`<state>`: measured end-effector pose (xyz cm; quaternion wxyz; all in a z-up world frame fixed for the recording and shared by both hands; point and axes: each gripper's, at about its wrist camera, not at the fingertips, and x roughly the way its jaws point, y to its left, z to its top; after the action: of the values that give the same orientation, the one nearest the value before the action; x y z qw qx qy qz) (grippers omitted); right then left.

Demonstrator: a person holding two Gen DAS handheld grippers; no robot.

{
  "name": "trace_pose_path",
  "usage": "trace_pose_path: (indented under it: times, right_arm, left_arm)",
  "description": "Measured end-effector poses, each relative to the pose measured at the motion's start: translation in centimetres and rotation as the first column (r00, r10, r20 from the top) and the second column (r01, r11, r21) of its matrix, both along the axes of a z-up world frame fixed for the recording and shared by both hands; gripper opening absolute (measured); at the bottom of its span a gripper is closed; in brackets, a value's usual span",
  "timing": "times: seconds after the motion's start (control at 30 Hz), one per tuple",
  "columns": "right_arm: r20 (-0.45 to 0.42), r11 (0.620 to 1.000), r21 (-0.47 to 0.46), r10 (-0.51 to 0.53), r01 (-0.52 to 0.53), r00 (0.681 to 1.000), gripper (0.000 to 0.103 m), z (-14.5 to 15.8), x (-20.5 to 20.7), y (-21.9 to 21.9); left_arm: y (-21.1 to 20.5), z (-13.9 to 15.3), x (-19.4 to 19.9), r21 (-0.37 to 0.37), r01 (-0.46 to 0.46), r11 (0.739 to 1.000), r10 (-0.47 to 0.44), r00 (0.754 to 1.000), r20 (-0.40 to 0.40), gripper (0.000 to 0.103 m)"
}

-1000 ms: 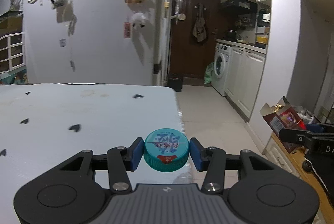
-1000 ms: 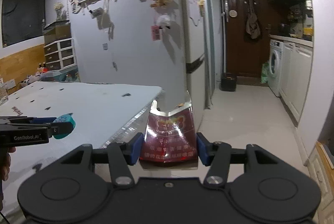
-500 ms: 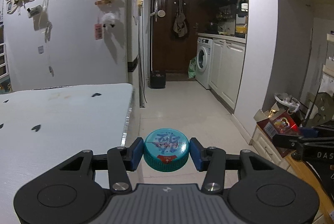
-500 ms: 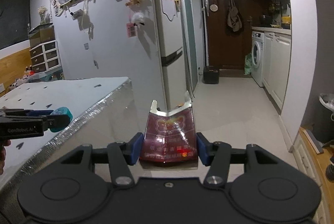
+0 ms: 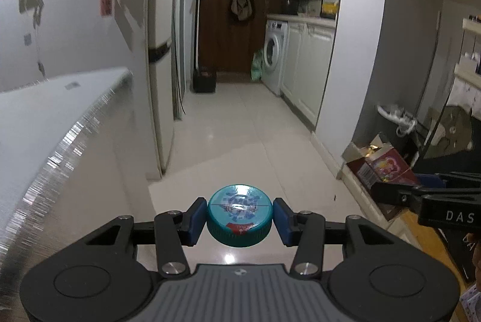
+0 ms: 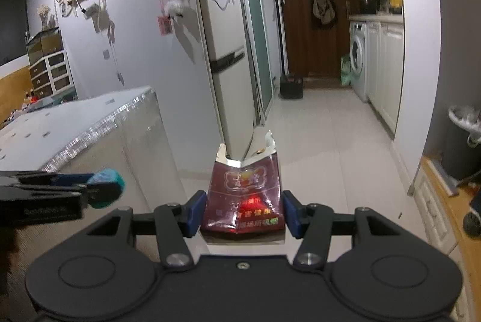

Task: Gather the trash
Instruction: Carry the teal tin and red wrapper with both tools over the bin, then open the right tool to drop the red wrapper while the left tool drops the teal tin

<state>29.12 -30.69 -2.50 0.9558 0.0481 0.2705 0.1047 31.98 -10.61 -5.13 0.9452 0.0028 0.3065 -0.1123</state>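
Left gripper (image 5: 240,220) jaws clamp a round teal plastic bottle cap (image 5: 239,215); right gripper (image 6: 242,212) jaws clamp a torn maroon cardboard packet (image 6: 244,197); both carried off the tabletop (image 6: 60,123), likely binward.

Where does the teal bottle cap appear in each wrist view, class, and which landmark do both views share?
Left wrist: teal bottle cap, bottom centre, clamped between the left gripper fingers.
Right wrist: cap at left edge, above the table side.
Shared landmark: washing machine.

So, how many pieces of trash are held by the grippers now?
2: a teal bottle cap in the left gripper, and a torn red packet in the right gripper.
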Motion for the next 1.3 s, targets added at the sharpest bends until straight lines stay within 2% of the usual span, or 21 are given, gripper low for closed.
trace_pose_path:
  times: [0.23,0.37,0.53,0.7,0.87,1.1,1.3]
  right_arm:
    - [-0.173,1.000,0.016,0.021,-0.019,0.985,0.055,-4.6,3.2,-0.6]
    - [-0.280,0.999,0.039,0.024,-0.014,0.960,0.055,-7.4,5.2,-0.8]
    - [-0.373,0.999,0.002,0.038,-0.040,0.927,0.055,-10.6,7.9,0.2]
    - [-0.482,0.999,-0.001,0.042,-0.049,0.875,0.056,-14.3,11.0,1.3]
    - [-0.579,0.997,-0.032,0.041,-0.073,0.814,0.056,-18.5,13.1,2.8]
    - [-0.655,0.997,-0.032,0.031,-0.068,0.755,0.056,-23.4,15.2,3.9]
    - [-0.687,0.998,-0.033,0.016,-0.053,0.726,0.057,-26.2,16.4,4.4]
  left_arm:
    - [-1.5,-5.7,2.8,-0.006,0.002,1.000,-0.003,0.993,-0.119,0.049]
    - [-1.5,-9.3,4.3,-0.013,-0.013,1.000,0.010,0.981,-0.196,0.049]
    - [-0.8,-13.7,6.1,-0.019,-0.031,0.999,0.025,0.956,-0.292,0.049]
    - [0.7,-17.7,7.4,-0.040,-0.064,0.997,0.044,0.921,-0.388,0.049]
    - [2.3,-20.7,8.5,-0.060,-0.099,0.993,0.061,0.890,-0.452,0.049]
    - [3.7,-24.0,9.7,-0.081,-0.143,0.986,0.081,0.852,-0.518,0.049]
    - [4.2,-26.1,10.3,-0.084,-0.166,0.983,0.092,0.826,-0.555,0.049]
